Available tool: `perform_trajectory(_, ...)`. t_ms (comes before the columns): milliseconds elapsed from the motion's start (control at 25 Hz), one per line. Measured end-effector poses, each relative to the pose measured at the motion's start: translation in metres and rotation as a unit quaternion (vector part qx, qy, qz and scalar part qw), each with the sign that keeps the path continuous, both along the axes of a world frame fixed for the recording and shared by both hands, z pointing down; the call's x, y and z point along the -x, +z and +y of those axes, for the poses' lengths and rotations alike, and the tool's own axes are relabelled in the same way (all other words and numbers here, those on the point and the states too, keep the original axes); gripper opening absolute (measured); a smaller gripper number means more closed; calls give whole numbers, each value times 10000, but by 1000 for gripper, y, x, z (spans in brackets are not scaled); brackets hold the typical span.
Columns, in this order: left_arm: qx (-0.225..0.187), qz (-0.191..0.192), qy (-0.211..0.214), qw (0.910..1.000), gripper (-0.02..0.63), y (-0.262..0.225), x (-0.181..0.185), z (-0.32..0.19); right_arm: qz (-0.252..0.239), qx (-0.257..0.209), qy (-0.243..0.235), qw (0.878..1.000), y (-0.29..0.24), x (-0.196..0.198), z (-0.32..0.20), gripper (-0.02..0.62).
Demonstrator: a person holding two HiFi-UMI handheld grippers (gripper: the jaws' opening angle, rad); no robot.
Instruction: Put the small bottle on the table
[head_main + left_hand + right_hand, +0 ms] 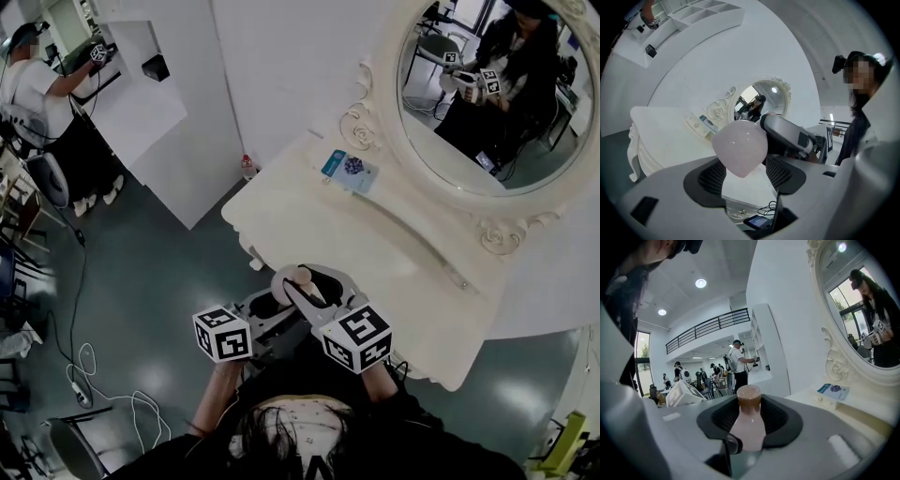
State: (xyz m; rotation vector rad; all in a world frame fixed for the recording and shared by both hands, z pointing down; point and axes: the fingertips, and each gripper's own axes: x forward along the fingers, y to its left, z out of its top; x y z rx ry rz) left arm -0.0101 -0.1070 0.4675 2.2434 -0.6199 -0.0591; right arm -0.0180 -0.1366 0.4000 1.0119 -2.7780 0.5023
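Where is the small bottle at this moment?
In the head view, low centre: the small bottle is held in the right tongs, over the near edge of the white table.

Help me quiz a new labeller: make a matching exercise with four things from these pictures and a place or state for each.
Things:
1. small bottle
2. blue-and-white card
3. oval mirror
4. left gripper

Places or states:
a. lies on the table
b. jaws apart
c. between the jaws of the right gripper
d. rises at the table's back edge

Pairs: 1c, 2a, 3d, 4b.
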Motion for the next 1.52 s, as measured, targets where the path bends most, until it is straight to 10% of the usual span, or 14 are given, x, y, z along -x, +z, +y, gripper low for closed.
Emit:
perform_trajectory(880,-30,-243,928,9954,247,15,-53,-103,-598,429,1022,9920,16,-65,-112,150)
perform_trajectory(1520,256,-621,1824,9809,247,51,-9,-210,-463,577,2806,9570,32,-110,-243,150)
